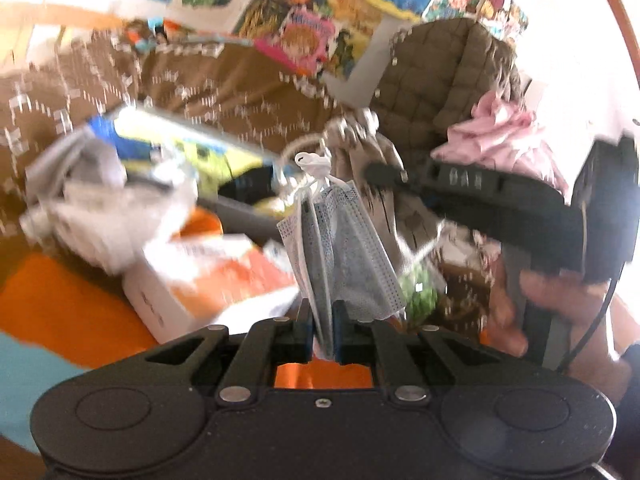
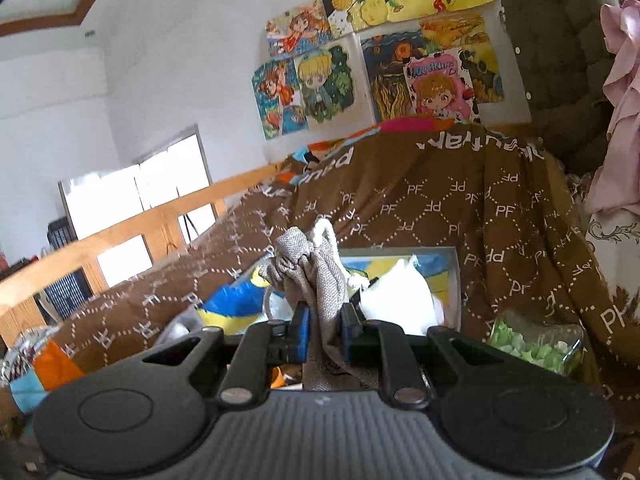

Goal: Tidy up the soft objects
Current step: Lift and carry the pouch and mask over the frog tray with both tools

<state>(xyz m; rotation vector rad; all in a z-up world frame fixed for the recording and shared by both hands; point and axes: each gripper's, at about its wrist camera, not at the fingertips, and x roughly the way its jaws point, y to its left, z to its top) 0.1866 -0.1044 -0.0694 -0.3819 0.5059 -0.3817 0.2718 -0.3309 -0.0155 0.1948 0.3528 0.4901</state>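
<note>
Your left camera is blurry, but it shows things your right camera does not. On the far left there is a crumpled pile of grey and white cloth [image 1: 92,204] on top of a white and orange box [image 1: 208,280]. In the middle, your left gripper [image 1: 323,332] is closed tight on a thin blue face mask [image 1: 344,256]. The mask hangs up out of the pads, pleated and floppy, with white ear strings [image 1: 316,172] knotted at its top. On the right you see your other tool, the right gripper [image 1: 384,172], long and black, with your hand [image 1: 560,304] on its handle.

Your right camera is sharp. On the left it shows a wooden rail [image 2: 132,220] and bright windows, which the left camera misses. In the middle, the same right gripper [image 2: 325,336] is closed on a grey woven cloth [image 2: 316,280], rough and bunched into a lump. Just behind it sits an open box [image 2: 452,264] with white stuffing inside. A brown blanket [image 2: 480,220] with dotted diamonds wraps close around the box. On the right there is a clear tub of green bits [image 2: 532,344], and a pink cloth [image 2: 620,120] hangs at the far right edge.

There is little free room low down; it is open above.
</note>
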